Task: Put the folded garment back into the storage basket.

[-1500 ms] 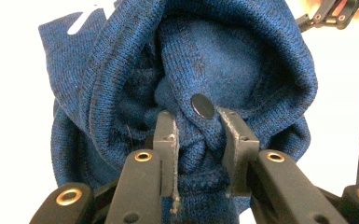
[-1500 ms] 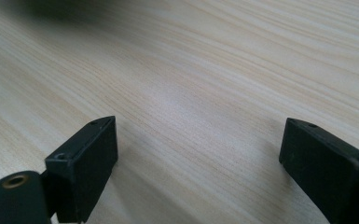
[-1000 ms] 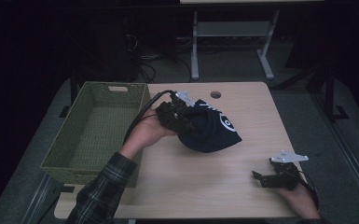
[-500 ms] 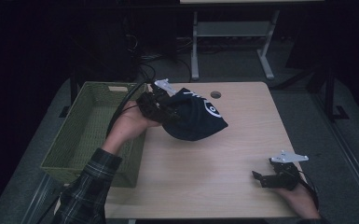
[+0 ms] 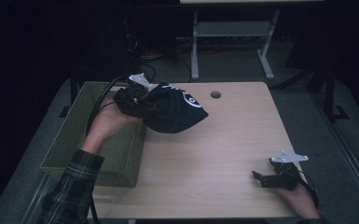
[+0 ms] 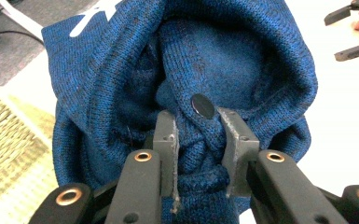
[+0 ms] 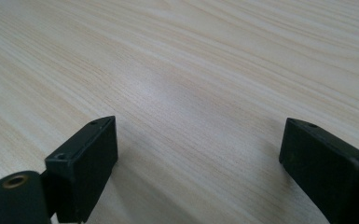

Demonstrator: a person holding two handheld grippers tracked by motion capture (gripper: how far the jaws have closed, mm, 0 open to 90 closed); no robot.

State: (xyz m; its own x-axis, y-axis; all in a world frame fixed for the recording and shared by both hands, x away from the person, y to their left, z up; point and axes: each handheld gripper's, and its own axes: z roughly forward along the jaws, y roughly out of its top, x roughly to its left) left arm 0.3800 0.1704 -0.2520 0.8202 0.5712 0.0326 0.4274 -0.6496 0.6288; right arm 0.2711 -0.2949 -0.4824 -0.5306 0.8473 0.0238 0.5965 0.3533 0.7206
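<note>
A dark blue knitted garment [image 5: 177,112] with white markings hangs bunched from my left gripper [image 5: 142,109], lifted over the table's left edge beside the green basket [image 5: 74,135]. In the left gripper view the jaws pinch a fold of the blue knit [image 6: 233,60] just below a dark button [image 6: 202,105], so my left gripper [image 6: 198,140] is shut on the fabric. My right gripper [image 5: 261,178] rests on the table near the front right corner. Its jaws stand wide apart over bare wood in the right gripper view, open [image 7: 198,154] with nothing between them.
The woven green basket stands off the table's left side, with nothing showing inside it. The light wooden table [image 5: 214,154] has a round cable hole [image 5: 216,94] near its far edge. A metal stand [image 5: 233,42] is on the floor behind.
My left gripper has carried the blue garment leftward and slightly up, from the middle of the table toward the basket's near rim. The right gripper has stayed put.
</note>
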